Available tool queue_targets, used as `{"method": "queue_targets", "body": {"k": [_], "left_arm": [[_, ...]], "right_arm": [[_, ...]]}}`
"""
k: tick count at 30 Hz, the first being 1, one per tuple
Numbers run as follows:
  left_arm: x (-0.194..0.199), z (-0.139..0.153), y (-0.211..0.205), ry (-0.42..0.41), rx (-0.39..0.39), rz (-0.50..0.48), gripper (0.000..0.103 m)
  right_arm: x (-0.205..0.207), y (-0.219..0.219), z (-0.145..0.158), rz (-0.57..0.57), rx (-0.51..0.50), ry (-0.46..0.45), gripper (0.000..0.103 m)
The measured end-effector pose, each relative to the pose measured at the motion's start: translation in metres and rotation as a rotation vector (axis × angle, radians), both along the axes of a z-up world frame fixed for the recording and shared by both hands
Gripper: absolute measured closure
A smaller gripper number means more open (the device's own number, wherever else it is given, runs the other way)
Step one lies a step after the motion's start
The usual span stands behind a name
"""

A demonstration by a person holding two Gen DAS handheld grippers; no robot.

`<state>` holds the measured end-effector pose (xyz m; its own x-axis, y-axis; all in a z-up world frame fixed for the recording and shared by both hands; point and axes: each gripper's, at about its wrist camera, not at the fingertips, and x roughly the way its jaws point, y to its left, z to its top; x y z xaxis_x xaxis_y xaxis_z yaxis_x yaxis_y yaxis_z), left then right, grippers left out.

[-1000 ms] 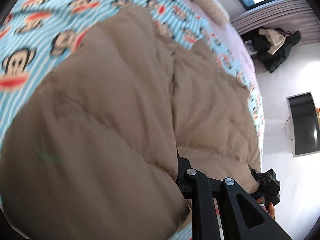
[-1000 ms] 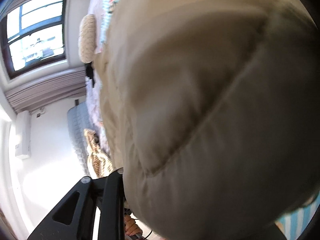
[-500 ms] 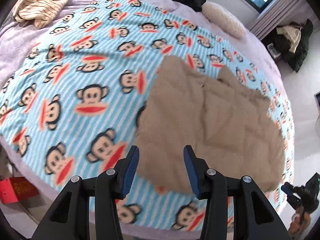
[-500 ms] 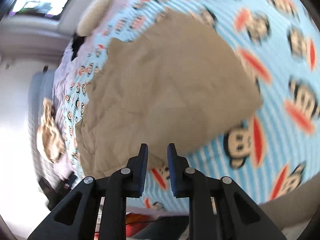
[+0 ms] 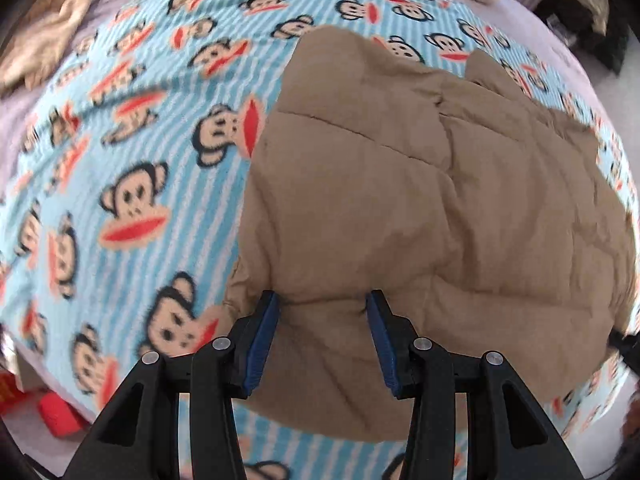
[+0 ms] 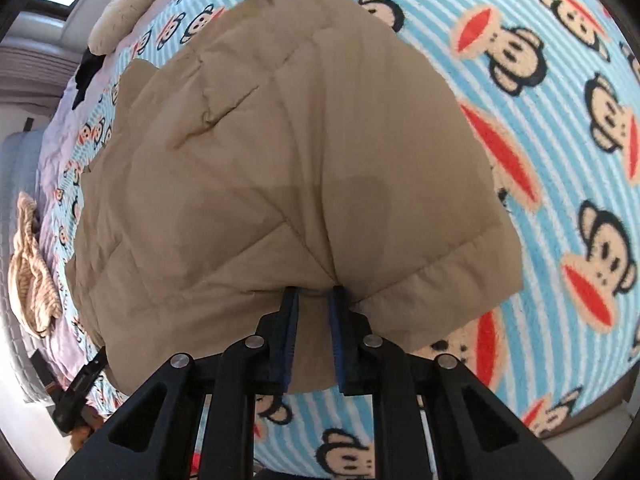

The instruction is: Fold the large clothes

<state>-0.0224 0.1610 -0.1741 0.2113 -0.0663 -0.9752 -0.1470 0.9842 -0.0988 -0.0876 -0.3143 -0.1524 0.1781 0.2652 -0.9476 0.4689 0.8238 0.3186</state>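
A tan quilted puffer jacket (image 5: 420,200) lies folded into a thick, roughly square bundle on the bed, on top of a blue-and-white striped fleece blanket (image 5: 132,152) printed with monkey faces, and it sits toward the near edge of that blanket. The left tongs (image 5: 323,300) point steeply down at the jacket's near edge, their blue-lined fingers (image 5: 267,320) standing apart with a puffed ridge of the jacket between the tips; whether the pads press on the fabric I cannot tell, though the cloth puckers a little at each tip. The right tongs (image 6: 313,294) come down on the same near edge of the jacket further along, beside its hemmed corner (image 6: 460,280), and their jaws are closing, nearly together now, with a gathered pinch of jacket fabric between them and creases running out from that spot. A quilting seam crosses the top of the jacket, and a slanted pocket opening (image 6: 232,104) shows on its upper panel in the right wrist view. Beyond the jacket, at the far side of the blanket, a cream textured pillow (image 6: 128,4) rests on a pale lilac sheet (image 6: 60,128), with a dark garment (image 6: 86,68) lying just beside the pillow. Off to one side of the jacket, at the blanket's edge, a striped beige-and-cream cloth (image 6: 32,272) lies crumpled on the sheet. Below the near edge of the bed, on the side away from the jacket, something red (image 5: 60,416) sits on the floor, blurred
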Motion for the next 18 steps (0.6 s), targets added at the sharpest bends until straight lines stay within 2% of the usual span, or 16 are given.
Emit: {"method": "queue_targets", "body": {"k": [1,6,8,16,18], "left_arm": [[-0.004,0.008,-0.002,-0.001,0.008,-0.006,0.055],[-0.014,0.037,-0.008,-0.006,-0.004,-0.017,0.055],[-0.016,0.044,-0.011,-0.008,-0.003,-0.022,0.055],[-0.02,0.057,-0.025,-0.002,0.003,-0.05,0.055],[-0.022,0.06,-0.029,0.0,0.003,-0.064,0.055]], "right_arm": [[0.0,0.002,0.006,0.001,-0.005,-0.001,0.083],[0.001,0.011,0.022,0.007,0.024,-0.023,0.083],[0.004,0.027,0.029,0.029,0.026,-0.018,0.083],[0.019,0.071,0.033,0.129,0.051,0.009,0.083],[0.024,0.082,0.033,0.158,0.051,0.009,0.078]]}}
